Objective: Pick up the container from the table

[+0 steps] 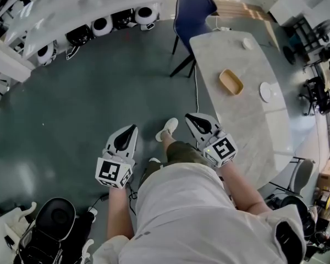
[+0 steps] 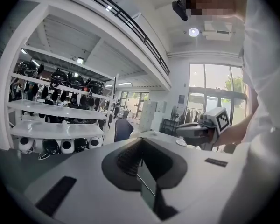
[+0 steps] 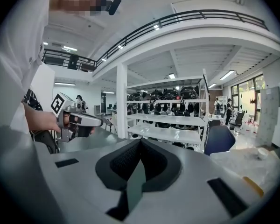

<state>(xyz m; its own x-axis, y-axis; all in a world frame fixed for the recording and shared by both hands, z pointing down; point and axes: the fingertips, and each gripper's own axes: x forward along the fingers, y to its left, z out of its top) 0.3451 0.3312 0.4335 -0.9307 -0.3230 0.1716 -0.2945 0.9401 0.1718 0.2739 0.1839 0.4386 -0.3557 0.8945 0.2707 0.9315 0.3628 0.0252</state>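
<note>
The left gripper (image 1: 134, 127) and right gripper (image 1: 189, 116) are held at waist height, jaws pressed together on nothing, seemingly because no reach has begun: the container (image 1: 231, 82) lies on the table (image 1: 247, 136), well ahead and right of the right fingertips.

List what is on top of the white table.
On the table: a tan container, a white plate beside it, and a small white object at the far end. The right tongs and the person's arm cover part of its near edge.
</note>
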